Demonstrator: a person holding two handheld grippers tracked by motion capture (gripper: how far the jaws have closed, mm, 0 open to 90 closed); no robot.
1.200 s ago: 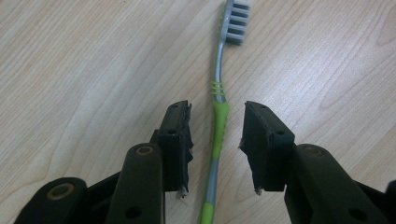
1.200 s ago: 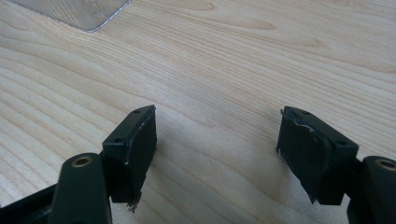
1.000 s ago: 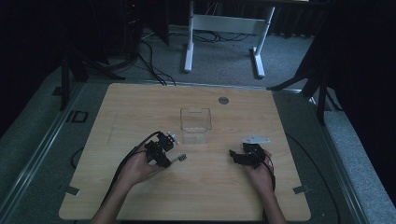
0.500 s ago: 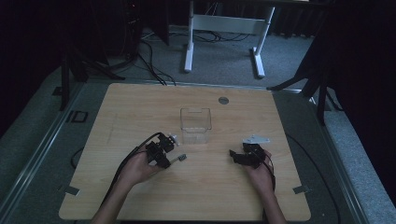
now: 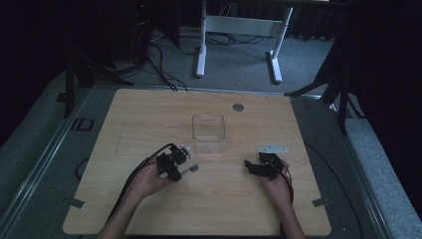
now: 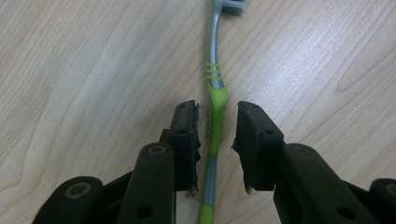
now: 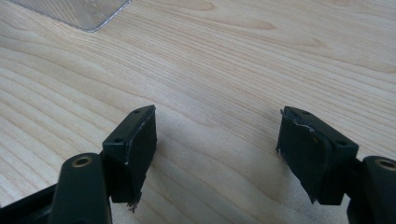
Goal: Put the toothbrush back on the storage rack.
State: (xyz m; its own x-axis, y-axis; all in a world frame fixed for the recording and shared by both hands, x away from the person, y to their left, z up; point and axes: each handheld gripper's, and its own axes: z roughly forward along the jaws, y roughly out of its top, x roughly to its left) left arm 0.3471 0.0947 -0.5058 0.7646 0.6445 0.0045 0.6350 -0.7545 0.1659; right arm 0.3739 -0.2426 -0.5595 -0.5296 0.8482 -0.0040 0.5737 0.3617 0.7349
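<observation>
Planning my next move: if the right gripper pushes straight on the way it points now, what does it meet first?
Bare table at first. The right gripper is open on nothing. Farther along, slightly left of its line, sits the clear container; depth is unclear, so it may pass beside its corner.

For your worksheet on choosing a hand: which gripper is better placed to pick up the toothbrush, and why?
Left. The left gripper has its fingers either side of the toothbrush handle, not yet closed. The right gripper is open over bare table.

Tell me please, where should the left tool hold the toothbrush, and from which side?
Grip the toothbrush at its thick green middle section, coming from above. It lies flat on the table, and the left tool already straddles that part with a jaw on each side, not yet closed.
</observation>
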